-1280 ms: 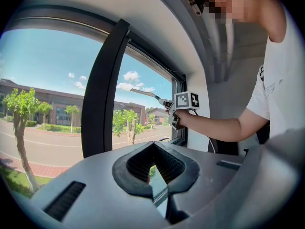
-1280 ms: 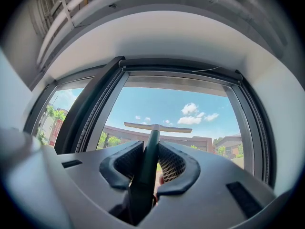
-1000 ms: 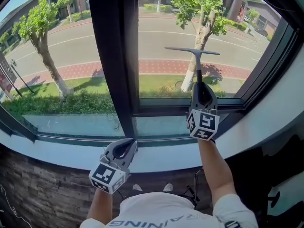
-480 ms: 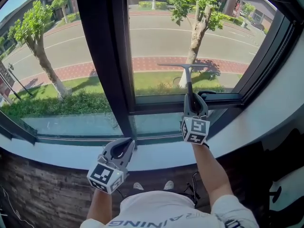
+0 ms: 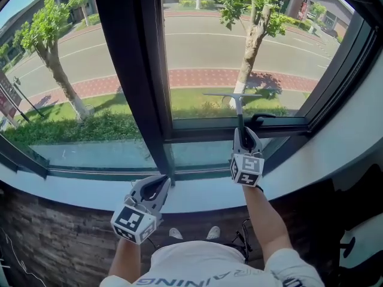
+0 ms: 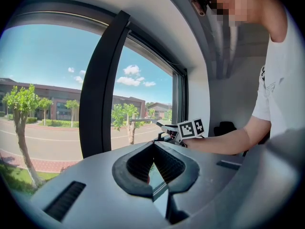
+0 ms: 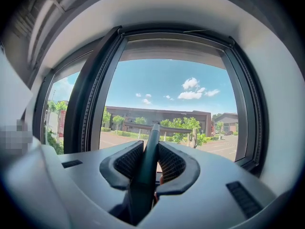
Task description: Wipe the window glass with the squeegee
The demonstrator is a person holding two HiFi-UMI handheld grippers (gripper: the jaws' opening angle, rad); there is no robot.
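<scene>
One squeegee [image 5: 239, 109] is held upright against the lower part of the right window pane [image 5: 257, 40]. Its thin dark blade is set level across the glass, just above the bottom rail of the frame. Its slim dark handle is clamped between the ribbed black pads [image 7: 127, 160] of the right tool [image 5: 246, 135], whose smooth grey body ends in a marker cube. The right arm is stretched forward over the white sill [image 5: 197, 197], with the forearm bare below a white short sleeve. The left tool [image 5: 160, 183] is held low and drawn in over the sill, near the foot of the broad dark mullion [image 5: 133, 70]. Its jaws are closed tip to tip, and nothing is gripped between them.
</scene>
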